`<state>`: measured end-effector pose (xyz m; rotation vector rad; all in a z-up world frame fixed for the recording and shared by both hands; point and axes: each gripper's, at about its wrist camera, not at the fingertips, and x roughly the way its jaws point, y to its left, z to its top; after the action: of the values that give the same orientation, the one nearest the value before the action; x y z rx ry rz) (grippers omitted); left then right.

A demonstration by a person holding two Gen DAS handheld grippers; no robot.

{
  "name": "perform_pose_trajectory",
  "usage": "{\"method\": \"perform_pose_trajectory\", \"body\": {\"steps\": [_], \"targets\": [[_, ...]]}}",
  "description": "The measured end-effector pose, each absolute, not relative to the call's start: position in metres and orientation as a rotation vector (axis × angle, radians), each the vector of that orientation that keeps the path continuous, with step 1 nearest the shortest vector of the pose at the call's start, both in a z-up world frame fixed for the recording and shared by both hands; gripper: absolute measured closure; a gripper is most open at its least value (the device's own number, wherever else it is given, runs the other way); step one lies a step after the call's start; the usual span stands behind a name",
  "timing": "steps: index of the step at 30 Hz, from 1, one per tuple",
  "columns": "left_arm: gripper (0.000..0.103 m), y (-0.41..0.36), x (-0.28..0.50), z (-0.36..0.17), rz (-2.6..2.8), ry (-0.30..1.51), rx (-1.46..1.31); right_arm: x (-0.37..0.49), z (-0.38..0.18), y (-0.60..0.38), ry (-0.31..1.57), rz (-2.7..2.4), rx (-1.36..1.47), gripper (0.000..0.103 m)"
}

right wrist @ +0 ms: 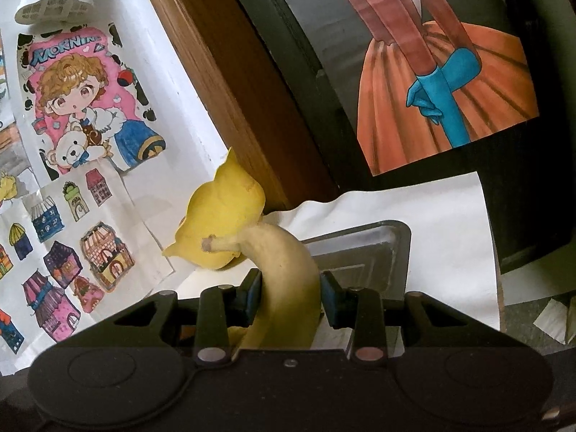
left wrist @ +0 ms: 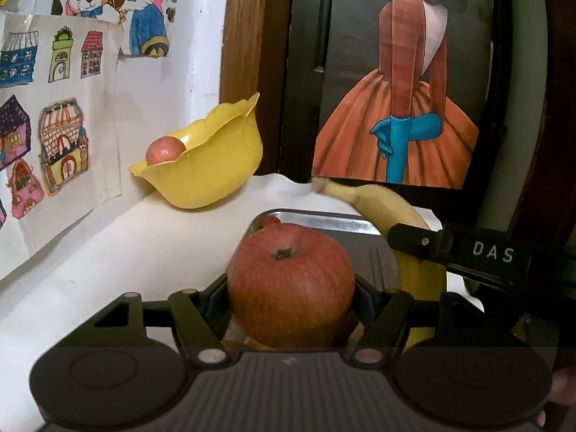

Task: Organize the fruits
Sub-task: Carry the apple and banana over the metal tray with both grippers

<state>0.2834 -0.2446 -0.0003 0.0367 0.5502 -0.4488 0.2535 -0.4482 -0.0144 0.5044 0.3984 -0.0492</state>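
Overhead, children's drawings [left wrist: 61,140] covered the white wall behind the paper-covered desk [left wrist: 118,248]. Two apples showed: one [left wrist: 165,150] in the yellow bowl [left wrist: 208,165], one [left wrist: 291,288] clamped in the left claw [left wrist: 291,300] over the metal tray [left wrist: 324,221]. The right claw [right wrist: 289,293] gripped the single banana [right wrist: 284,277] above that tray.

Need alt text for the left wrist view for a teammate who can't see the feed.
The left claw grips a red apple above a metal tray on white paper. Beside it, the right claw holds a banana; behind, a yellow bowl holds another apple.
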Motion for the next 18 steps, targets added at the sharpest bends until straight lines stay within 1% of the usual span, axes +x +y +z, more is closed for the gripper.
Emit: {"method": "perform_pose_trajectory", "body": {"steps": [9, 18], "targets": [[0.030, -0.2454, 0.2872, -0.0018, -0.448, 0.562, 0.025, 0.2556, -0.0205, -0.4437, 0.420, -0.036, 0.501, 0.066], [0.030, -0.2483, 0.2830, -0.0028, -0.448, 0.533, 0.053, 0.2539, -0.0247, -0.4453, 0.434, -0.036, 0.516, 0.065]]}}
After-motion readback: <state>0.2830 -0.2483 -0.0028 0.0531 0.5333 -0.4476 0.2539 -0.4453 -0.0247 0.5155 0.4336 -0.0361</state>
